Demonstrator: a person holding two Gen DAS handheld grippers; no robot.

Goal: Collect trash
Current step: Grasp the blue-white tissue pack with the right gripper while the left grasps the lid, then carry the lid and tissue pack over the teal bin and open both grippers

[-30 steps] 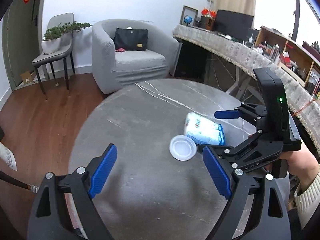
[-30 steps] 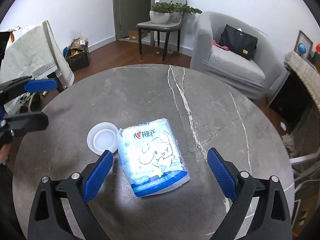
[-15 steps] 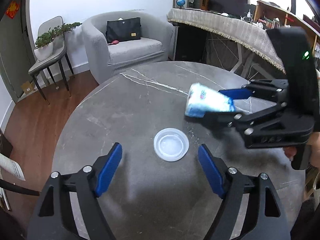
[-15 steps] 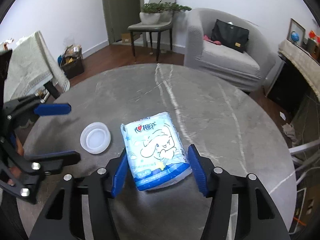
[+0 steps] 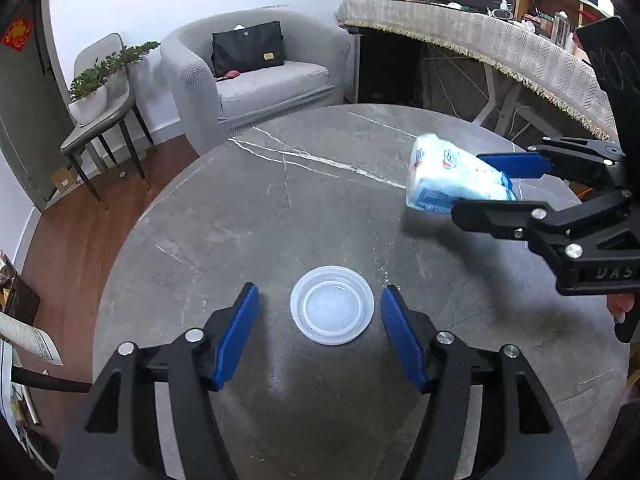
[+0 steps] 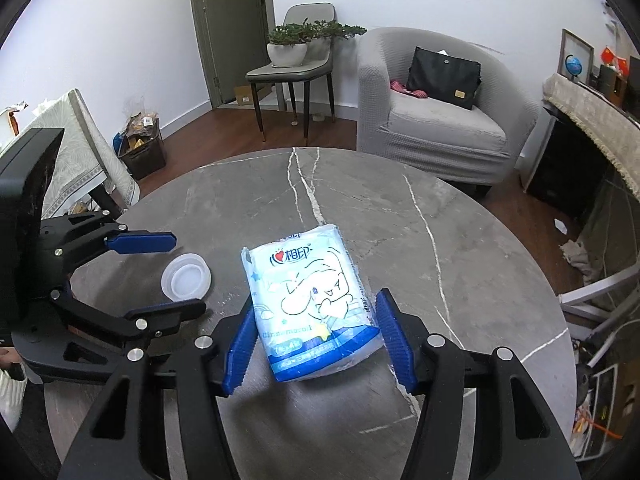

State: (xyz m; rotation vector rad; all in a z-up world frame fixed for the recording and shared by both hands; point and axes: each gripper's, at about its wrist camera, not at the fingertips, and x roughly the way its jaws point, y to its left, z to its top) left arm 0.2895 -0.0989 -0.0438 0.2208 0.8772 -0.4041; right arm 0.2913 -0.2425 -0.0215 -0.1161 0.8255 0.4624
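Lower centre of the left wrist view: left gripper (image 5: 318,320) jaws, just closing, straddle plastic lid (image 5: 332,304) on grey table (image 5: 248,216), pads not touching. Right edge: right gripper (image 6: 316,338) clamps tissue pack (image 6: 310,304) above the tabletop

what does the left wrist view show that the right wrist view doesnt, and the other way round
Only the left wrist view: the tissue pack seen side-on, lifted clear of the round marble table, and the left gripper straddling the clear plastic lid with gaps on both sides; its jaws have just been closing.

Only the right wrist view: the pack's printed cartoon face, and the right gripper with both pads against its sides.

Both: the pack, lid, table, both grippers, grey armchair with a black bag, and a potted plant on a chair.
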